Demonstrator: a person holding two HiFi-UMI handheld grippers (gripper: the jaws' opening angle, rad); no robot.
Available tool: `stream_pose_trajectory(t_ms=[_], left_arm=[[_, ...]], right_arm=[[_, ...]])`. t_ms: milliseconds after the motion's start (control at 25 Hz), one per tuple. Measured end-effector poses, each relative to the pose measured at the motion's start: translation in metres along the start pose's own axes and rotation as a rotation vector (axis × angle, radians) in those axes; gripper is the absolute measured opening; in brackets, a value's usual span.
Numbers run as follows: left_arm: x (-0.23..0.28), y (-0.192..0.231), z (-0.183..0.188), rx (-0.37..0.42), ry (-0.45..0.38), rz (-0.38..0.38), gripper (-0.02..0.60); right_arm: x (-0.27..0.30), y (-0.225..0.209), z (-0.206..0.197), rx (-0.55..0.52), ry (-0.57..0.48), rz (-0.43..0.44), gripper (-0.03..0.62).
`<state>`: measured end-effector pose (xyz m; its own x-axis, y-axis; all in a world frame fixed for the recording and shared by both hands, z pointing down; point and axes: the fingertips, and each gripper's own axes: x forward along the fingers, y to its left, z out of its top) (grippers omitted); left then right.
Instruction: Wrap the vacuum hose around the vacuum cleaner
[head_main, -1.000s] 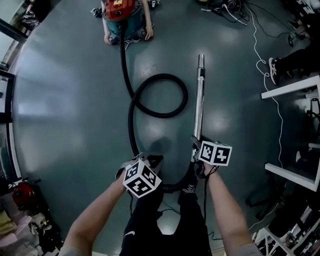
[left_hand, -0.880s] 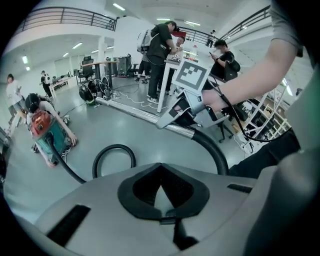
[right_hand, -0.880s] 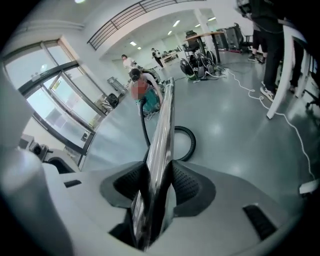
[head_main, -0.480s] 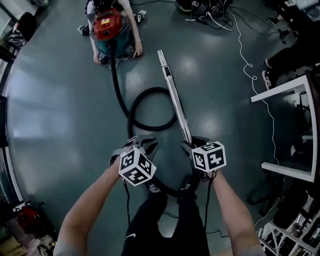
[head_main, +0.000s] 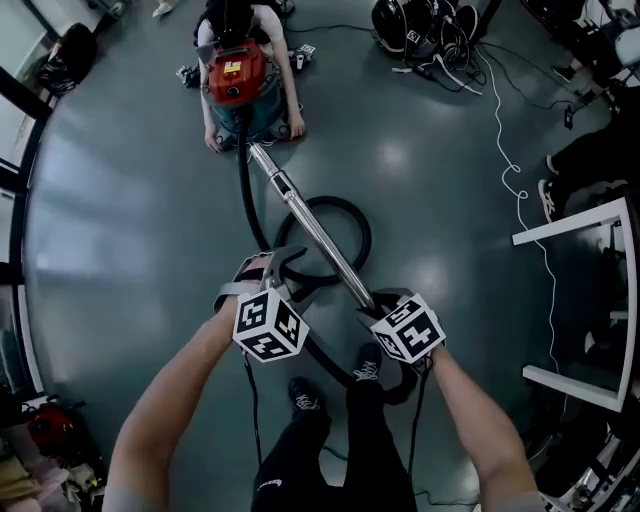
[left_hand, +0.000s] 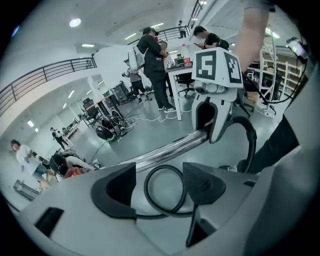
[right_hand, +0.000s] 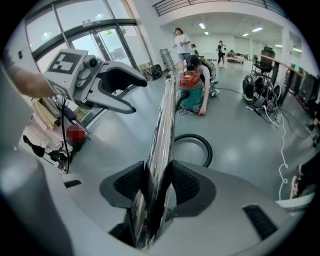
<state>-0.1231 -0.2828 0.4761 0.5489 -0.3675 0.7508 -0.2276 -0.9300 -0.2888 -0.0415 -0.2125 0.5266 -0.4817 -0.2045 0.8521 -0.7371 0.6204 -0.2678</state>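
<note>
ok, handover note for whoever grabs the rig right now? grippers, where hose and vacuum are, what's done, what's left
Right gripper: shut on the metal wand tube near its hose end; the tube points toward the red vacuum cleaner.
Left gripper: open, jaws have just been opening, nothing between them.
Vacuum cleaner: on the floor ahead, a person crouched behind it.
Hose: runs from the vacuum cleaner into one loop on the floor.
Done: wand in hand. Left: all the wrapping; probably bring the wand over first.

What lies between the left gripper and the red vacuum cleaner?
In the head view the black hose runs from the vacuum cleaner towards the left gripper, with the metal tube slanting alongside it.
</note>
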Motion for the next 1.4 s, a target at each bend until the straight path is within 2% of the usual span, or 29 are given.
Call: stream_pose_trajectory(t_ms=[120, 200, 360, 480, 680, 760, 880, 1000, 1080, 1240, 1400], left_arm=[[0.002, 0.023, 0.001, 0.049, 0.036, 0.035, 0.287], [0.005, 0.033, 0.0, 0.104, 0.071, 0.032, 0.286], [0.02, 0.042, -0.006, 0.222, 0.154, -0.017, 0.324], [0.03, 0.045, -0.01, 0.264, 0.206, -0.047, 0.33], [0.052, 0.025, -0.021, 0.356, 0.307, -0.123, 0.33], [0.061, 0.015, -0.026, 0.35, 0.337, -0.158, 0.33], [0.07, 0.0, -0.033, 0.294, 0.361, -0.208, 0.326], [0.076, -0.009, -0.039, 0.253, 0.37, -0.218, 0.214], [0.08, -0.015, -0.044, 0.233, 0.386, -0.223, 0.176], [0.09, -0.025, -0.058, 0.176, 0.412, -0.236, 0.155], [0.091, -0.033, -0.071, 0.104, 0.385, -0.209, 0.152]], right_arm=[[-0.001, -0.006, 0.005, -0.086, 0.04, 0.033, 0.173], [-0.002, -0.01, 0.009, -0.146, 0.062, 0.055, 0.173], [-0.004, -0.021, 0.019, -0.279, 0.105, 0.09, 0.173], [-0.004, -0.027, 0.025, -0.39, 0.137, 0.11, 0.173], [-0.006, -0.036, 0.029, -0.551, 0.192, 0.15, 0.173], [-0.008, -0.038, 0.031, -0.619, 0.208, 0.164, 0.173], [-0.008, -0.043, 0.034, -0.713, 0.229, 0.186, 0.173], [-0.005, -0.05, 0.033, -0.78, 0.245, 0.213, 0.173], [-0.002, -0.054, 0.032, -0.814, 0.245, 0.24, 0.173], [0.014, -0.06, 0.031, -0.886, 0.254, 0.28, 0.173], [0.031, -0.061, 0.031, -0.96, 0.25, 0.291, 0.173]])
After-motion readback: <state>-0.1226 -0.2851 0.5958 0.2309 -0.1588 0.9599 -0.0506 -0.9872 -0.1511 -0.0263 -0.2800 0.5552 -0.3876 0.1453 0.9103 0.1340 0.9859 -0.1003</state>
